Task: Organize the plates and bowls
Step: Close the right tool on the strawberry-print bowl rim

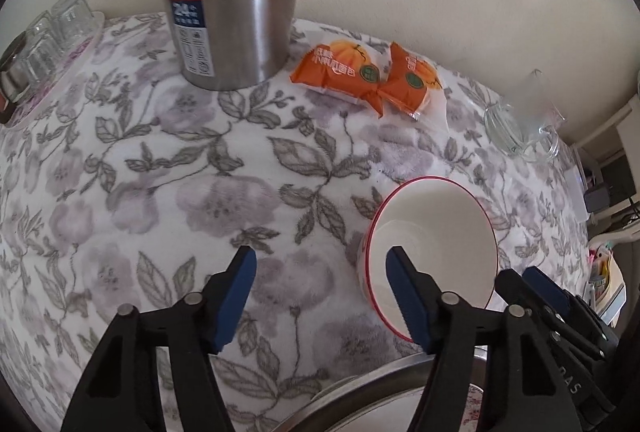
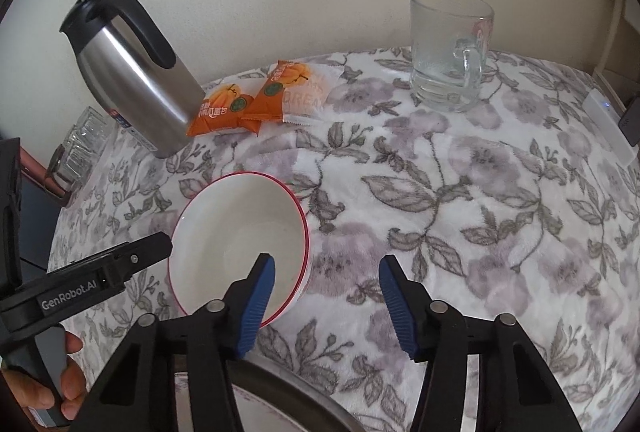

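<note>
Red-rimmed bowl (image 2: 240,240) on floral cloth (image 2: 460,212); left hand-held gripper (image 1: 320,288) and right hand-held gripper (image 2: 326,296) both agape, nothing clamped.

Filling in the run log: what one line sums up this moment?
task: organize plates and bowls | red-rimmed bowl upright on floral cloth | left hand-held gripper open, straddling bowl rim | right hand-held gripper open, straddling rim | unlifted
</note>
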The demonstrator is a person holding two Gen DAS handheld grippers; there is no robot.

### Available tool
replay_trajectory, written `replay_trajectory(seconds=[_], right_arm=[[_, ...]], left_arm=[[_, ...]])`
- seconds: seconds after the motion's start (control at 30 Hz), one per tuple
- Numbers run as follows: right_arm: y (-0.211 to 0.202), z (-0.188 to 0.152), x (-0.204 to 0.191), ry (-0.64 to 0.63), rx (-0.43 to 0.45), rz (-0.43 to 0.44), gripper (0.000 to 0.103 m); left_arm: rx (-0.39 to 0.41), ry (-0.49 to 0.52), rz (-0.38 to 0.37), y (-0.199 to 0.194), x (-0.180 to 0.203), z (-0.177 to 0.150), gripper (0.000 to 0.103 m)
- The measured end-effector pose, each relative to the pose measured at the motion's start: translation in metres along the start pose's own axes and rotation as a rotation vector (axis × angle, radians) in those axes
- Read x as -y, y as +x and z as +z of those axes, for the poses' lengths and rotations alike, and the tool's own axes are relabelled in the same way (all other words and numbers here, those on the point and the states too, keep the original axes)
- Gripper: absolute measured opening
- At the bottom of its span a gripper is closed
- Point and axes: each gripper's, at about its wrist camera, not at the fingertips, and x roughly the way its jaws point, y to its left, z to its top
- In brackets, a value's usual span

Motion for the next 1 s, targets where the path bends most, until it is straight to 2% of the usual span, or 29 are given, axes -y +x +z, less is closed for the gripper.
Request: replay_trajectory(seconds=[0.27, 0.6, 0.73, 1.0], right_arm=[[0.018, 0.004, -0.007, -0.034, -0.053, -0.021, 0.045], [0.038, 0.005, -0.016, -0.083, -0.09, -0.028, 0.028], [0.046, 0.006, -0.02, -0.107, -0.115, -0.025, 0.025], [0.06, 0.007, -0.024, -0.124, -0.159, -0.025, 0.025]], left_arm=[[-0.043, 0.04, 0.007, 0.016, 0.007, 0.005, 0.057], [-0.083, 0.111, 0.033, 0.034, 0.021, 0.006, 0.032], [-0.097, 0.135, 0.05, 0.039, 0.025, 0.007, 0.029], [-0.125, 0.137, 0.05, 0.05, 0.025, 0.007, 0.029]])
